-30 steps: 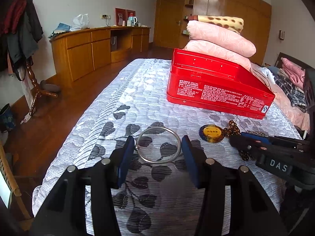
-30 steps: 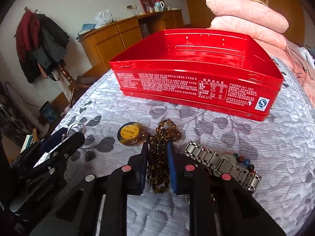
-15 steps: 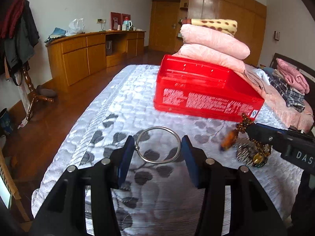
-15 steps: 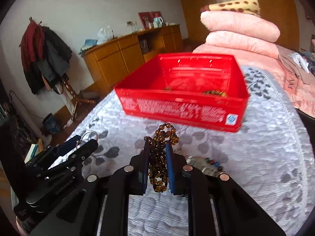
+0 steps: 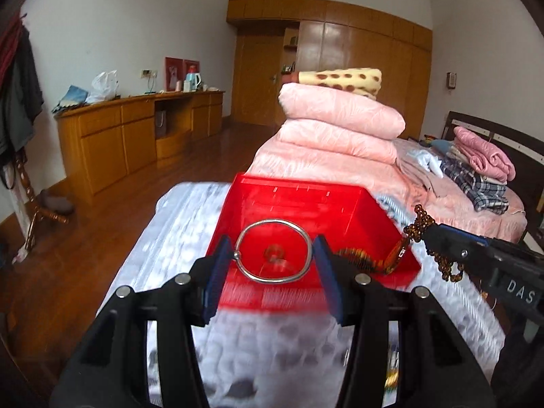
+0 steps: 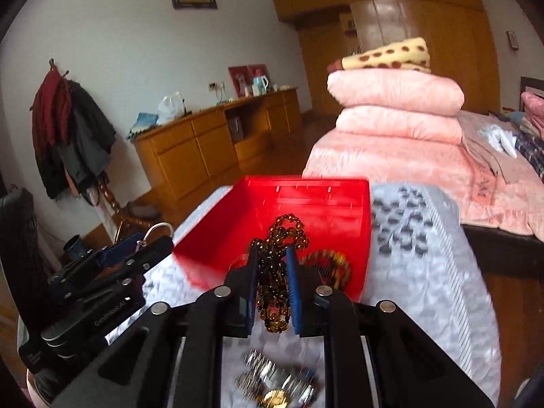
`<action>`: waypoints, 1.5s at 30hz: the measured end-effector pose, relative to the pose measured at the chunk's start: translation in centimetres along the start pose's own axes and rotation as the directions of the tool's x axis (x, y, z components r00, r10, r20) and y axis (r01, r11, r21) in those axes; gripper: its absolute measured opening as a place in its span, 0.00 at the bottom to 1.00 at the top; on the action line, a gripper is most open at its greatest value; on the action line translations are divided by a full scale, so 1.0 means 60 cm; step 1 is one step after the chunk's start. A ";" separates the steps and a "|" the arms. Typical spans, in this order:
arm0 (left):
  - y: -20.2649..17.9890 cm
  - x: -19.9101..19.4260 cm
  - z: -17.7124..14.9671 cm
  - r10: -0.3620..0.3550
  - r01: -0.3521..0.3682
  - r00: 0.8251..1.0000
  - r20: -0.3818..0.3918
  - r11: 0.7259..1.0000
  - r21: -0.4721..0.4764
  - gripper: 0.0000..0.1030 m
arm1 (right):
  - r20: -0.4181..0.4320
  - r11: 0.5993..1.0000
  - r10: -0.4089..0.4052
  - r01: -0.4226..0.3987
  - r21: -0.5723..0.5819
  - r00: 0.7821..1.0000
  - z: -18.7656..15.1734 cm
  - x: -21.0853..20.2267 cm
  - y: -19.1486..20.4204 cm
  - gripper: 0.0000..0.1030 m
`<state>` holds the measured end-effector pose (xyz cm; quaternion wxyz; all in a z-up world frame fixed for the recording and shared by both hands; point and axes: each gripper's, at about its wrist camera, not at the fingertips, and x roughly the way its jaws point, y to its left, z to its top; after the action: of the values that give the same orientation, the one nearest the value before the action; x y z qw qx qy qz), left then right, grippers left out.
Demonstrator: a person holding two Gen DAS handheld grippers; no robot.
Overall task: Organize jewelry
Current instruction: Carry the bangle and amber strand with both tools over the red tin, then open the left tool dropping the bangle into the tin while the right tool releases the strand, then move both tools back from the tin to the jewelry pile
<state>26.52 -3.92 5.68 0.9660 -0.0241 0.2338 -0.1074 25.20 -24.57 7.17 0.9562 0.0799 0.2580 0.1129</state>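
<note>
Lying blurred on the bed (image 6: 425, 272) nearest the right camera, perhaps a watch (image 6: 275, 386), unseen from the left. Gripping a silver bangle (image 5: 273, 251) in the left tongs (image 5: 272, 265); pinching a brown bead necklace (image 6: 273, 272) in the right tongs (image 6: 272, 292). Hanging both over the red box (image 5: 306, 204).

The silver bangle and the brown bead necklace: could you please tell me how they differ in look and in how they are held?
The silver bangle is one rigid metal ring; the brown bead necklace is a limp, bunched string of beads. The left gripper spans the bangle with its jaws wide; the right gripper pinches the necklace with its jaws narrow. Both are held in the air by the red box.
</note>
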 end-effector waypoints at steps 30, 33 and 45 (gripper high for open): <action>-0.001 0.197 0.022 0.043 -0.041 0.995 -0.085 0.999 0.024 0.74 | -0.026 0.995 -0.099 0.099 -0.002 0.995 0.004 0.143 -0.062 0.35; -0.002 0.195 0.019 0.044 -0.042 0.996 -0.076 0.999 0.029 0.77 | -0.018 0.994 -0.105 0.105 0.006 0.994 0.001 0.137 -0.067 0.43; -0.007 0.071 0.007 0.055 -0.058 0.997 0.059 0.997 0.043 0.88 | 0.013 0.990 -0.139 0.138 0.026 0.990 -0.040 0.057 -0.065 0.72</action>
<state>30.33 -5.27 4.23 0.9753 0.0010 0.2039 -0.0844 27.54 -27.20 2.70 0.9626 0.0747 0.2570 0.0424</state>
